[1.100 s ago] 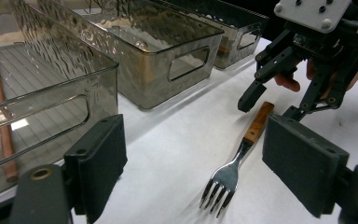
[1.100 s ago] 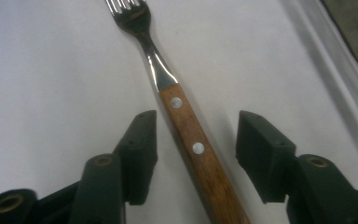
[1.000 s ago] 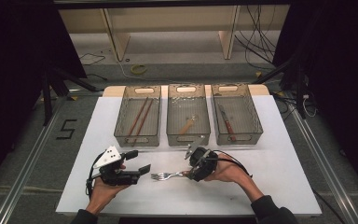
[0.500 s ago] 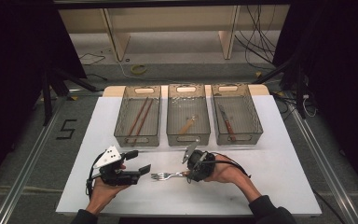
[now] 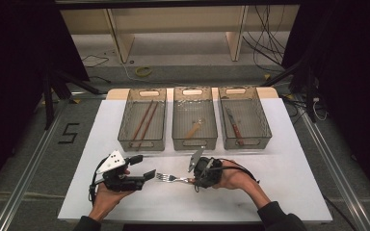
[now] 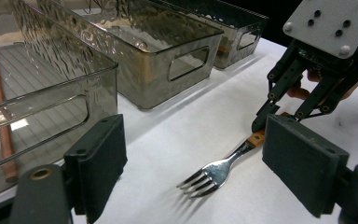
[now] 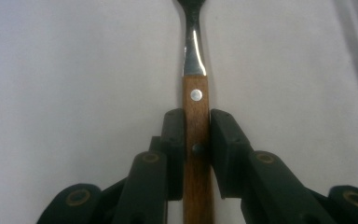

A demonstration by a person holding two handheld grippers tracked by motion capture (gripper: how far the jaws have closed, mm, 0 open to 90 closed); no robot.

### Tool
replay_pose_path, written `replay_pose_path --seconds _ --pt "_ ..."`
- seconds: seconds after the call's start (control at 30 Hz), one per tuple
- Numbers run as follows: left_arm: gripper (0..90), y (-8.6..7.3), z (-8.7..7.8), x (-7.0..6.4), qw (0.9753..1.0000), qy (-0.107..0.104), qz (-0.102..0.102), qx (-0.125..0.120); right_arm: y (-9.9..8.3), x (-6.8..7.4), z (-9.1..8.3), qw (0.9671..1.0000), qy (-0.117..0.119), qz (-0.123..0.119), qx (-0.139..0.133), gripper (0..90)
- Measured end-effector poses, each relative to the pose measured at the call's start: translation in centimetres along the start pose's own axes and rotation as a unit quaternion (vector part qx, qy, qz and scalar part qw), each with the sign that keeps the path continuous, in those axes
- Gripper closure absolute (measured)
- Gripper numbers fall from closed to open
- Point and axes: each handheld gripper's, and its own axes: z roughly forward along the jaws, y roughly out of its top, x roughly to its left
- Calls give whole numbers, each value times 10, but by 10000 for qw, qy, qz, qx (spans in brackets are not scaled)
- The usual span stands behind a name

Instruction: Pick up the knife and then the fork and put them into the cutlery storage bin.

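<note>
The right gripper pinches the fork by its thin handle, so it could slip and drop, while the left gripper waits wide open, holding nothing.

A lab recording bay: black curtains at nine and three o'clock, loose cables at one, floor rails.

The fork has a warm brown wooden handle with silver rivets and a shiny silver head. The hand-held gripper at the bottom of the frame is matte black with brass-coloured pivots. The tabletop is plain white. Three bins are smoky translucent grey.
</note>
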Motion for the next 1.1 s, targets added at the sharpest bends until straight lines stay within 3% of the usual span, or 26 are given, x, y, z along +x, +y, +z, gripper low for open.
replay_pose_path --seconds 0.3,0.67,0.93,1.1 --pt "209 0 0 0 10000 8 1 -6 -2 -2 -1 10000 46 53 -45 774" --pt "208 0 0 0 10000 12 -9 -16 -8 -10 -21 9963 -21 592 -620 776" --pt "207 0 -1 0 10000 8 -19 -23 -15 -21 -43 9869 -243 1063 -1187 776" --pt "205 0 -1 0 10000 3 -16 -50 -22 -29 -57 9774 -400 1369 -1558 776"
